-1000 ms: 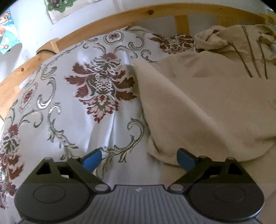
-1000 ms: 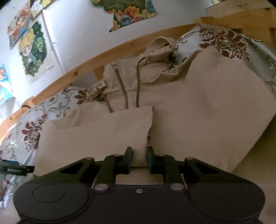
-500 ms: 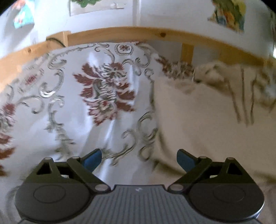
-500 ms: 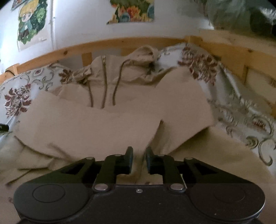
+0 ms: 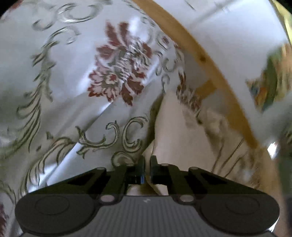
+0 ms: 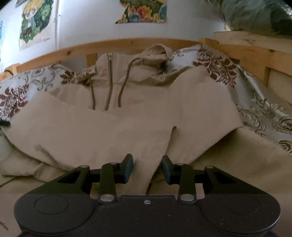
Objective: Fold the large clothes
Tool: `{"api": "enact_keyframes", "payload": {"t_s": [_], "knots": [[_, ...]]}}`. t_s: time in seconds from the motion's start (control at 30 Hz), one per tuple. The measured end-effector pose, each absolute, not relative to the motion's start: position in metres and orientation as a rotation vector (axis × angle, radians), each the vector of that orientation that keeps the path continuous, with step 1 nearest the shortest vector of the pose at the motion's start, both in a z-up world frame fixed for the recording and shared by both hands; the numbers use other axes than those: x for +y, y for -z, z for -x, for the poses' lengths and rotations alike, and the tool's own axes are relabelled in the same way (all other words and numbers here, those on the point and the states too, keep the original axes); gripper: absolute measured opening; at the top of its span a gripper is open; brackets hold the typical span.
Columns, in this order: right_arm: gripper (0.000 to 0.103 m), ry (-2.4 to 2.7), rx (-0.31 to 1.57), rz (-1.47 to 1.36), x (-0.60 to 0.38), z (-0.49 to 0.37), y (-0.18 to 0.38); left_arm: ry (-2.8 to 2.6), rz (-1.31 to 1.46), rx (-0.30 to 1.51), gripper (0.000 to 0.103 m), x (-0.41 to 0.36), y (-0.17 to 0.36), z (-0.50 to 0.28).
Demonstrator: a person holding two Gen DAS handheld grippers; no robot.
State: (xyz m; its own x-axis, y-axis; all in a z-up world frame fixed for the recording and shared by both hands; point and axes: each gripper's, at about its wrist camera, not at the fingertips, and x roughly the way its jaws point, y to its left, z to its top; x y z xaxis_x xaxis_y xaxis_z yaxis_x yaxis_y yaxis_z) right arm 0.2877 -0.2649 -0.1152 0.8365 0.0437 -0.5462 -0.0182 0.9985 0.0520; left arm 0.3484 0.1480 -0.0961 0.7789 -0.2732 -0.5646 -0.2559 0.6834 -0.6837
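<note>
The beige hooded jacket [image 6: 127,116] lay spread on the bed, hood toward the wooden bed rail [image 6: 116,45], zip and drawstrings facing up, both sleeves folded across the body; the left gripper [image 5: 147,169] had its jaws pressed together, pinching the jacket's edge beside the floral bedspread [image 5: 76,76]; the right gripper [image 6: 147,168] hovered over a folded sleeve, jaws opening, pads clear of the cloth; posters [image 6: 144,11] hung on the wall behind.

Floral bedspread [image 5: 76,76], wooden bedframe [image 6: 127,44], posters [image 6: 144,11]
</note>
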Motion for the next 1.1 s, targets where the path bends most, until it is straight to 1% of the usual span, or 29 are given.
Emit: {"api": "enact_keyframes", "payload": {"t_s": [0.17,0.3,0.43,0.53,0.63,0.67,0.73,0.83,0.87,0.9,0.97,1.03,1.07,1.1], "knots": [[0.037,-0.047,0.582,-0.037,-0.263,-0.286,0.116,0.007,0.873,0.696,0.005,0.151,0.100,-0.342],[0.037,-0.051,0.586,-0.057,-0.266,-0.283,0.115,0.046,1.039,0.646,0.005,0.153,0.094,-0.330],[0.037,-0.051,0.593,-0.035,-0.263,-0.284,0.114,0.077,1.128,0.604,0.005,0.158,0.083,-0.330],[0.037,-0.071,0.602,-0.007,-0.259,-0.284,0.115,0.023,1.232,0.612,0.005,0.166,0.098,-0.329],[0.035,-0.071,0.608,0.040,-0.252,-0.285,0.116,-0.025,1.422,0.616,0.005,0.173,0.128,-0.322],[0.034,-0.073,0.608,0.043,-0.252,-0.285,0.116,-0.030,1.412,0.617,0.005,0.173,0.131,-0.319],[0.034,-0.075,0.608,0.012,-0.256,-0.285,0.114,-0.027,1.302,0.635,0.007,0.169,0.125,-0.321],[0.034,-0.077,0.597,-0.135,-0.270,-0.287,0.112,-0.029,1.074,0.662,0.013,0.161,0.105,-0.324],[0.034,-0.073,0.593,-0.159,-0.273,-0.288,0.112,-0.030,0.991,0.666,0.024,0.157,0.099,-0.324],[0.035,-0.070,0.590,-0.178,-0.275,-0.290,0.112,-0.029,0.890,0.672,0.042,0.152,0.092,-0.323],[0.038,-0.069,0.599,-0.196,-0.276,-0.292,0.113,-0.036,0.705,0.671,0.057,0.141,0.081,-0.318],[0.039,-0.072,0.599,-0.193,-0.275,-0.292,0.113,-0.023,0.551,0.682,0.058,0.129,0.076,-0.313],[0.038,-0.074,0.600,-0.186,-0.274,-0.292,0.113,-0.024,0.468,0.698,0.058,0.123,0.076,-0.313],[0.036,-0.077,0.601,-0.180,-0.273,-0.292,0.113,-0.031,0.373,0.715,0.058,0.116,0.077,-0.312]]}}
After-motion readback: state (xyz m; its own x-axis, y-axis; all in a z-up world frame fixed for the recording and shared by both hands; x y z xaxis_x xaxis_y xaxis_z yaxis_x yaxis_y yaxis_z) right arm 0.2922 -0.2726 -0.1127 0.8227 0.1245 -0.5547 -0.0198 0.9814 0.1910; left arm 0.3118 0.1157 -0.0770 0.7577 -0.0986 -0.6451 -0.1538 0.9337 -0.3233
